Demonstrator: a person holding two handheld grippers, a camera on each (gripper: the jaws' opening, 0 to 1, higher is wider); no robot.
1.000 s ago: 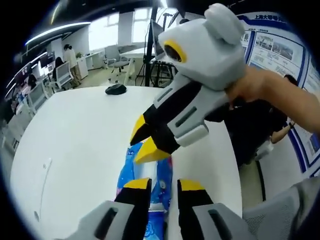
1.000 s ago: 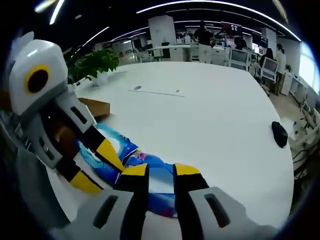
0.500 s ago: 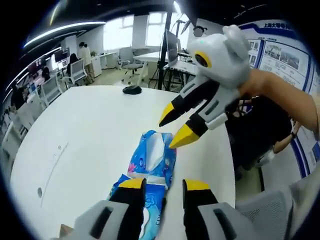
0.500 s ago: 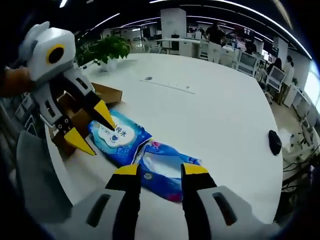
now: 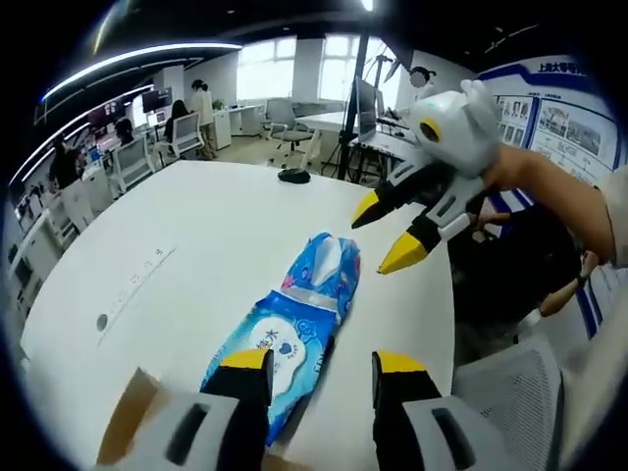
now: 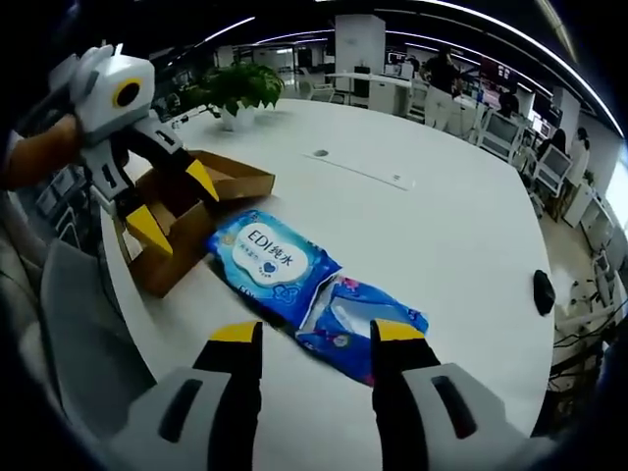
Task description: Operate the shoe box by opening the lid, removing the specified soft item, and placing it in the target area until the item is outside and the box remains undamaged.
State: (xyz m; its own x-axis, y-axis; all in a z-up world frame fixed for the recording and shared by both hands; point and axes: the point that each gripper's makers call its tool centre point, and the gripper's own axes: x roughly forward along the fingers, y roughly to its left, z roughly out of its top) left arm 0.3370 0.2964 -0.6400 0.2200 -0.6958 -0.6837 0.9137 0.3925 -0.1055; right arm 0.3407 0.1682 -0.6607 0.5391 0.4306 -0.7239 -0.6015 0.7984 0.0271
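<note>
Both soft packs already lie outside the open brown cardboard shoe box (image 6: 186, 211), so the placing step looks finished or nearly so. The light blue wipes pack with a heart label (image 6: 270, 260) and the darker blue patterned soft pack (image 6: 365, 319) touch end to end on the white round counter (image 6: 442, 196), just ahead of the right tool (image 6: 316, 339), whose jaws stand apart and empty. The left tool (image 5: 322, 363) is likewise spread with nothing held. Next, I judge, both tools should clear away without knocking the box. The box interior and lid are hard to make out.
</note>
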